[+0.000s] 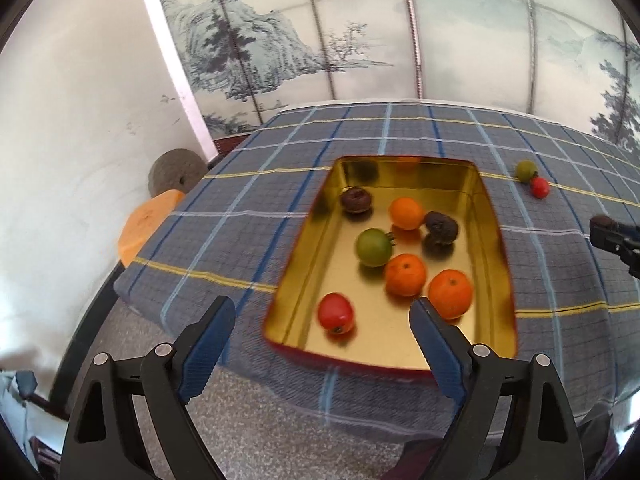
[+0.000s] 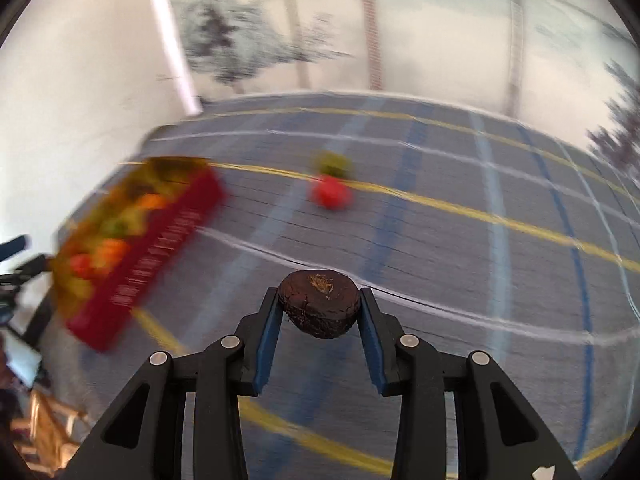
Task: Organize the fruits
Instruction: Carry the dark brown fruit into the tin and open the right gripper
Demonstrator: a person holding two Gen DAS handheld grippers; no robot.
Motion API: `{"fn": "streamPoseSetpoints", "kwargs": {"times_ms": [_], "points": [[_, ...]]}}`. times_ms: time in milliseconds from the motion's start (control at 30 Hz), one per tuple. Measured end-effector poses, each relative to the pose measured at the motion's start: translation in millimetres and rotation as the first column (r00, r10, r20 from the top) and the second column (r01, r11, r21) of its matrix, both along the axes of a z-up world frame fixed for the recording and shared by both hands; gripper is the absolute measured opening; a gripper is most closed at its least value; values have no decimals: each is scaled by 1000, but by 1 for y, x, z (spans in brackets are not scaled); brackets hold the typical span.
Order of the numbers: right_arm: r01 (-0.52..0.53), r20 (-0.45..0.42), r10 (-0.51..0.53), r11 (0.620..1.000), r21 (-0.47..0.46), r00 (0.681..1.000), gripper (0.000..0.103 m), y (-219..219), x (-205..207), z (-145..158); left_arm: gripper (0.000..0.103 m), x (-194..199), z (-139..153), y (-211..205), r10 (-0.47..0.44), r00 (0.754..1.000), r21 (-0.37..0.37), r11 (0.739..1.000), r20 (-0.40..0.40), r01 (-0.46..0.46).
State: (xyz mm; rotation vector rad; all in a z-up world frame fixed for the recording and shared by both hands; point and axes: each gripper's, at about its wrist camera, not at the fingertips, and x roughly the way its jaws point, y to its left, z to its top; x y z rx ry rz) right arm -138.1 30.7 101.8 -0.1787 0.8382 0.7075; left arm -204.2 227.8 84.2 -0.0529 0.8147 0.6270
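Observation:
A gold-lined red tin box [image 1: 496,240] lies on the plaid tablecloth and holds several fruits: three oranges [image 1: 405,274], a green fruit [image 1: 373,247], a red tomato [image 1: 336,313] and two dark brown fruits [image 1: 441,227]. My left gripper [image 1: 322,314] is open above the box's near end. My right gripper [image 2: 319,308] is shut on a dark brown fruit [image 2: 318,304] above the cloth, right of the box [image 2: 160,240]. A green fruit [image 2: 334,164] and a red tomato [image 2: 331,194] lie on the cloth beyond it; they also show in the left wrist view [image 1: 539,187].
The plaid cloth [image 1: 240,220] covers the table, whose left edge drops to the floor. An orange stool [image 1: 146,224] and a round stone [image 1: 176,170] stand left of the table. A painted screen [image 1: 360,40] stands behind. The right wrist view is motion-blurred.

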Motion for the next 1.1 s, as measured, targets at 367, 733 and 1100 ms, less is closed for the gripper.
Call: {"fn": "streamPoseSetpoints", "kwargs": {"times_ms": [367,733,1100], "points": [[-320,-22,321,947,22,947,36,136,-47,21,90,-22,-2,17,41,999,-3,999,2,-40],[-369,-71,363,924,-99,929,36,221,-29,-6,92,-31,0,17,39,999,50,998,4,-39],[-334,-66,330,941,-55,942,47,236,-19,0,94,-32,-2,16,40,999,61,997,-4,-40]]}}
